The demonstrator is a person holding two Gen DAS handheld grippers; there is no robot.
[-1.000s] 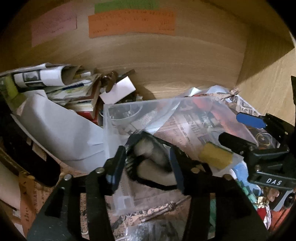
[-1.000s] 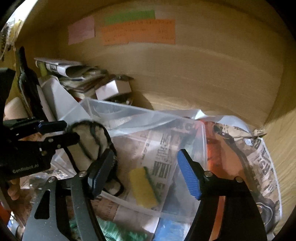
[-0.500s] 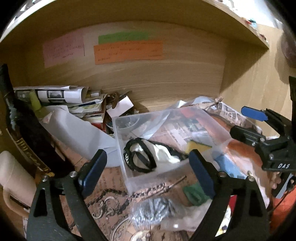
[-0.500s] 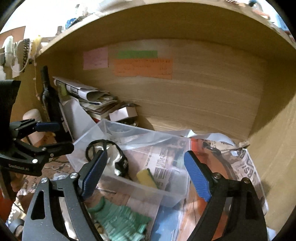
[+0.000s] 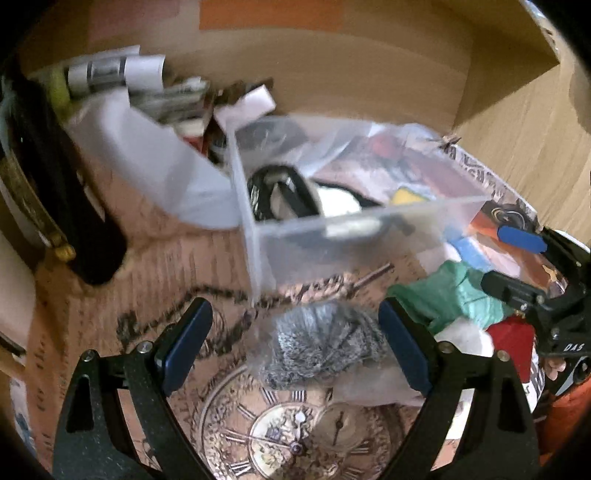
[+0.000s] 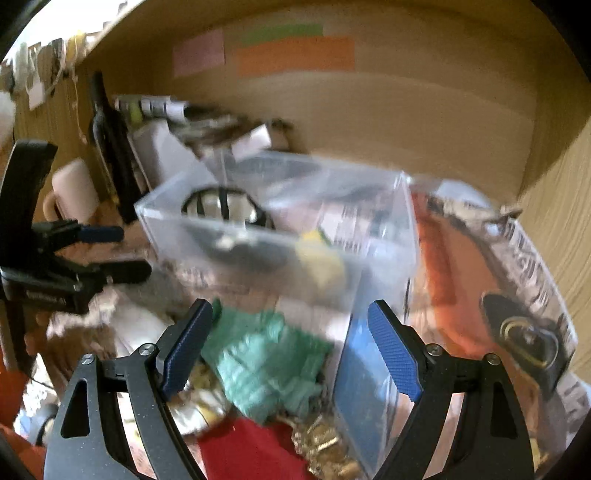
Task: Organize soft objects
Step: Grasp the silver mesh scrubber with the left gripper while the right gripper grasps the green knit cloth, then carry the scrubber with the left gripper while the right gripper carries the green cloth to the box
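Left wrist: left tool (image 5: 295, 347) wide open, straddling grey fluffy item (image 5: 321, 343).

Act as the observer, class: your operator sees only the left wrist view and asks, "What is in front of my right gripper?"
Observer: A green cloth lies just ahead of the right gripper, between its open jaws and not gripped.
Operator: Is anything lying close to that cloth?
Observer: Gold crinkly material lies just below it, nearer the camera.
Operator: My view cuts off the top of the back wall. What is up there?
Observer: A green paper strip sits just above the orange note.
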